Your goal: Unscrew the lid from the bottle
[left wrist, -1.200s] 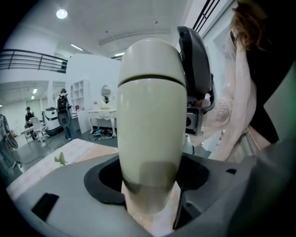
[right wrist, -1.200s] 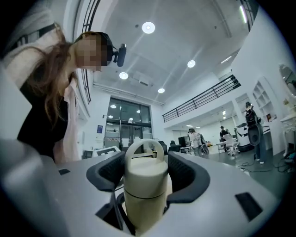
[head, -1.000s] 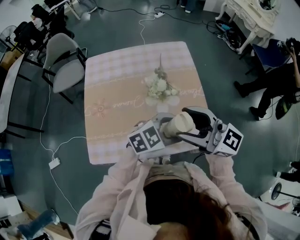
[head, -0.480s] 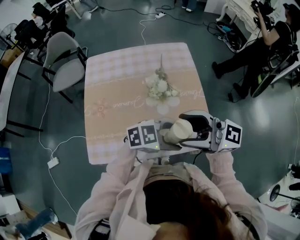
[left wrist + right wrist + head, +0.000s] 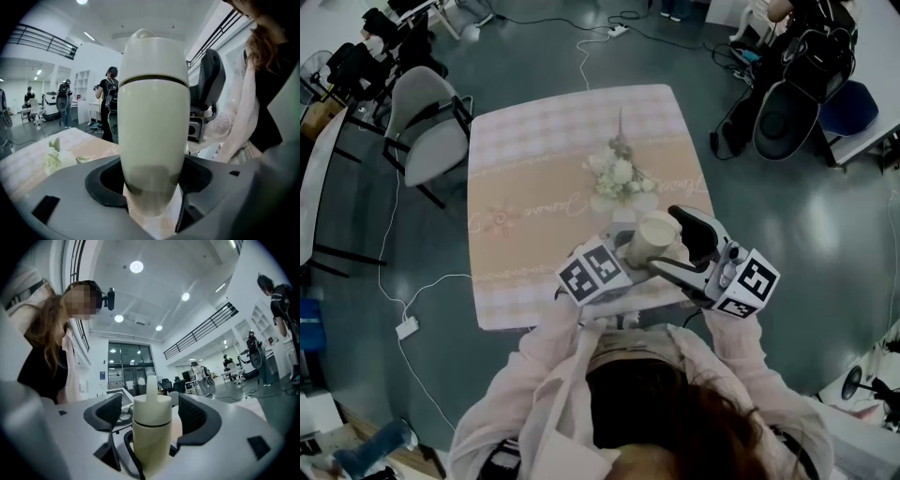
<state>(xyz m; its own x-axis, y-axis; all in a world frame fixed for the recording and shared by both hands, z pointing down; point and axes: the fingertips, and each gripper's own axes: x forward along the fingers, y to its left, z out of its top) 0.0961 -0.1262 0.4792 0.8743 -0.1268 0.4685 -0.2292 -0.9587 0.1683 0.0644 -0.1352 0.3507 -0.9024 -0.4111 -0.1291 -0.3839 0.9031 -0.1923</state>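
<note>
The left gripper (image 5: pixel 623 255) is clamped on the bottle (image 5: pixel 654 242) and holds it in the air over the near edge of the table (image 5: pixel 534 169), right of the table's middle and close in front of the person. In the left gripper view the cream bottle (image 5: pixel 152 126) fills the middle, standing upright between the two dark pads of the left gripper (image 5: pixel 151 187), which press on its lower body from the left and the right. The lid (image 5: pixel 152 54) sits on top of it, with a thin dark seam running round where the two meet.

The right gripper (image 5: pixel 680 248) comes in from the right, facing the left one, with the bottle between the two grippers. In the right gripper view the lid (image 5: pixel 151 408), with its narrow spout pointing up, stands midway between the pads of the right gripper (image 5: pixel 151 413). These jaws have just been opening and are now spread wide. There is a clear gap on each side of the lid, so neither pad touches it. Below the lid the bottle (image 5: pixel 150 446) runs down between the bases of the jaws.

In the head view the flowers (image 5: pixel 619 178) lie on the table just beyond the bottle, near the table's middle. The person's sleeves (image 5: pixel 572 328) reach forward to both grippers from the near side.
</note>
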